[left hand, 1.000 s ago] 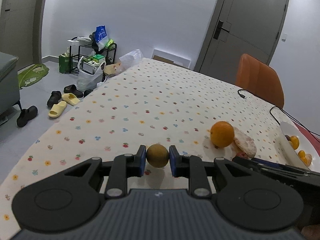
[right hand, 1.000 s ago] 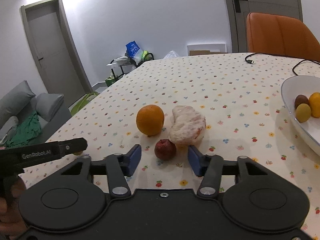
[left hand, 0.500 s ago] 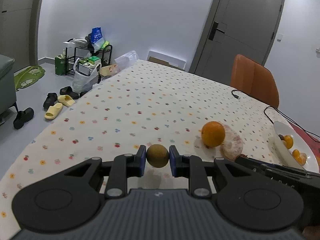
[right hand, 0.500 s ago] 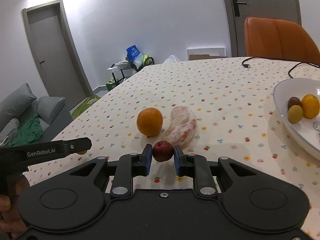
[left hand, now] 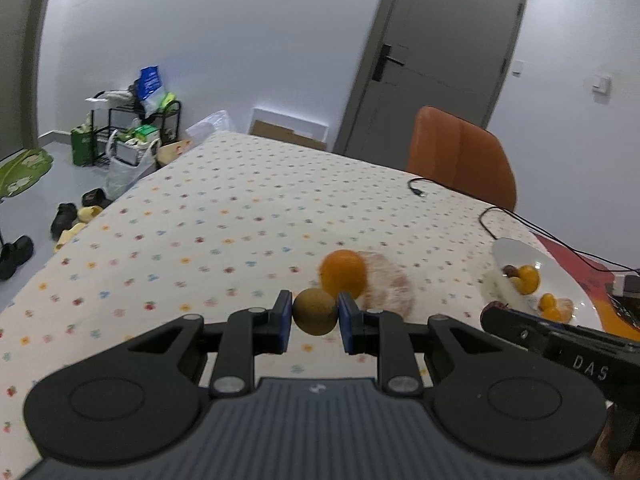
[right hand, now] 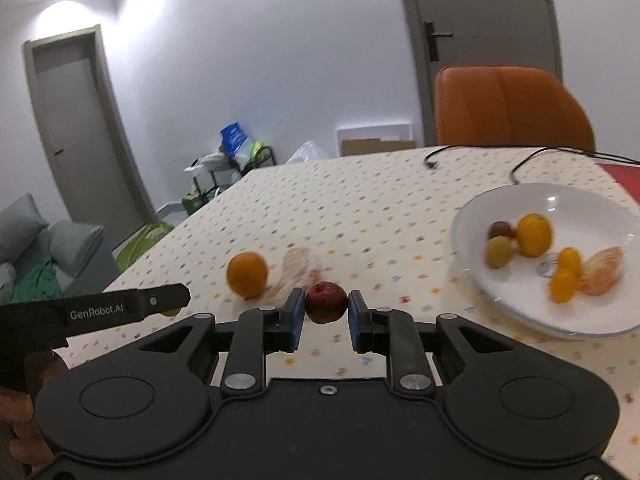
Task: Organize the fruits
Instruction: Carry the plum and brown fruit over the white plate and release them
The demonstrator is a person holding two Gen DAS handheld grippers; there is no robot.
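The left tongs (left hand: pixel 315 313) are gripping a round, matte, brownish-green fruit (left hand: pixel 315 312) between blue pads, holding it above the surface (left hand: pixel 240 216). The right tongs (right hand: pixel 326 308) are clamping a small, glossy dark-red fruit (right hand: pixel 326 302) in the same way, also off the cloth. Behind them a smooth orange (right hand: pixel 247 273) is sitting on the surface, touching a pale, peeled citrus piece (right hand: pixel 298 268) with a fibrous skin. To the right, a shallow, shiny white bowl (right hand: pixel 580 204) is holding several small yellow and orange fruits, a dark one, a greenish one and peeled segments; these are blurred. A cream tablecloth dotted with tiny coloured flowers is covering the surface, and a black cable (right hand: pixel 472 152) is trailing across its far side. An orange padded chair (right hand: pixel 508 108) is standing at the far edge, before a grey door (left hand: pixel 436 64) and plain white walls. Shoes (left hand: pixel 16 250) are lying on the grey floor.
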